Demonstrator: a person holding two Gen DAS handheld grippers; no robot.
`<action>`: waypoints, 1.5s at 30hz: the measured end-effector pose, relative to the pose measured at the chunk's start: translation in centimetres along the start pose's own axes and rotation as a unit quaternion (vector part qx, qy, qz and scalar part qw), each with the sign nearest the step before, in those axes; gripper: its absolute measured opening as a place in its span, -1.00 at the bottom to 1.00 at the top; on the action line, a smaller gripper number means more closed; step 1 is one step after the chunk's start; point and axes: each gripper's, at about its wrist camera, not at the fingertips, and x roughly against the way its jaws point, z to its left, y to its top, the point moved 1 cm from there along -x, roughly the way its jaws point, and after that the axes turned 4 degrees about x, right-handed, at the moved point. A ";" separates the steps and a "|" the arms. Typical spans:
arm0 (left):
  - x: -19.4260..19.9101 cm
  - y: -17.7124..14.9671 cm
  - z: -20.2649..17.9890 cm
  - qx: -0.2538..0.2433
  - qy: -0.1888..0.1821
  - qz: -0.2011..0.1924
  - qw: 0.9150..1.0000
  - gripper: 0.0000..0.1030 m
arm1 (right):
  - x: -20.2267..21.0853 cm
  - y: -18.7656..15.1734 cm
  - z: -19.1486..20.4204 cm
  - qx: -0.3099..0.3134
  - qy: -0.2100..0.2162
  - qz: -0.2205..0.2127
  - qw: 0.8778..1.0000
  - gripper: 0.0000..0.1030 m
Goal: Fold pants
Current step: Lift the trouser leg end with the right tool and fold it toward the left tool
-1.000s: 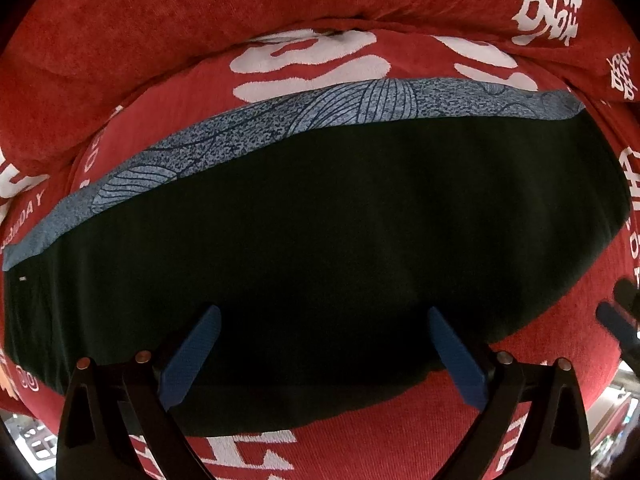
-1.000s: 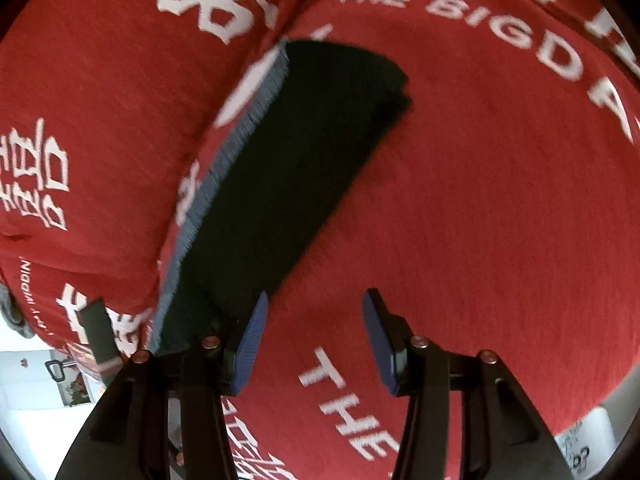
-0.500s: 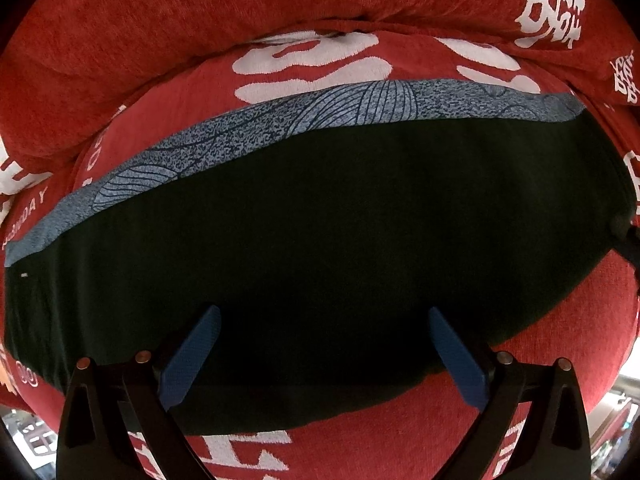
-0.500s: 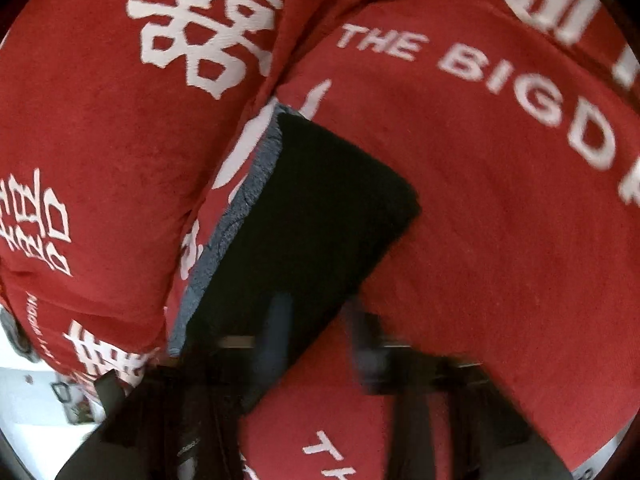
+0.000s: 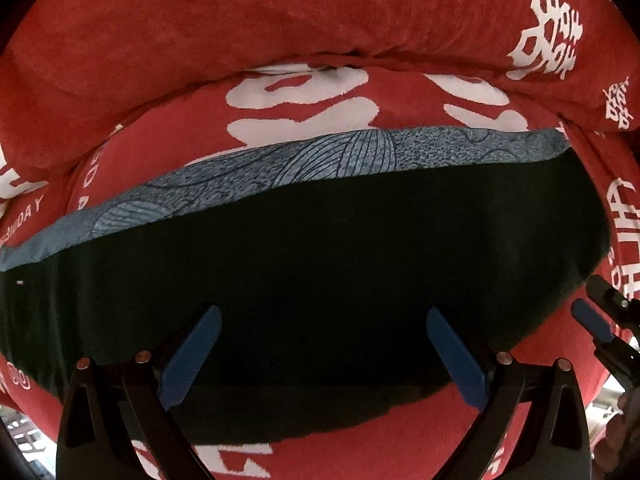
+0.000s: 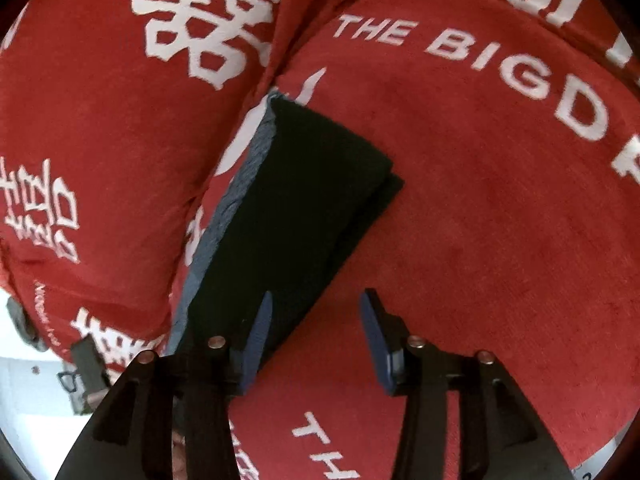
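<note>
Right gripper (image 6: pixel 314 334) just reopened, fingers apart beside the near end of the dark folded fabric pants (image 6: pixel 304 208); left gripper (image 5: pixel 324 354) spread wide above them; fold likely released.

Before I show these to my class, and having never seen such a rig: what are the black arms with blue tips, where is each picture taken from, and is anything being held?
They are handheld tongs, one per hand, each carrying a wide-angle camera looking along its fingers. One picture looks over the left tongs, which are open above dark folded pants with a blue-grey patterned band. These lie on a red cushion with white lettering. The other looks over the right tongs, whose fingers have just been opening near the pants' end. Neither holds anything.
</note>
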 end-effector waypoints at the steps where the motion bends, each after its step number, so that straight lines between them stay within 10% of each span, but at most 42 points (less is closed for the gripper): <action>1: -0.3 -0.1 0.2 0.001 0.000 0.002 1.000 1.00 | 0.1 0.0 -0.1 -0.005 0.006 -0.001 1.000 -0.01; 15: -2.1 -1.0 0.3 0.001 -0.004 -0.007 1.000 1.00 | -2.7 2.5 -0.6 -0.057 0.080 -0.057 0.994 -0.02; 18: -1.4 -0.4 0.7 0.005 -0.002 0.002 1.000 0.67 | -3.8 3.5 0.2 -0.071 0.048 -0.036 0.996 -0.73; 20: -0.3 0.6 1.0 0.010 0.001 -0.015 1.000 0.41 | -3.5 3.6 0.5 -0.079 0.048 -0.029 0.995 -0.74; 26: -1.9 4.2 3.3 0.043 0.020 -0.024 0.999 0.41 | -0.7 3.0 4.9 0.017 0.054 -0.040 0.998 -0.75; 33: -2.2 2.1 0.2 -0.047 0.069 -0.074 0.994 0.40 | 0.6 1.6 10.7 0.114 0.027 -0.054 0.992 -0.75; 37: -1.4 2.4 2.8 0.007 0.019 -0.041 0.999 0.40 | 1.2 0.7 14.5 0.174 0.009 -0.054 0.983 -0.75; 45: 3.0 -0.8 13.3 0.047 0.044 -0.051 0.997 0.40 | 0.4 -4.9 22.8 0.302 -0.031 -0.041 0.952 -0.74</action>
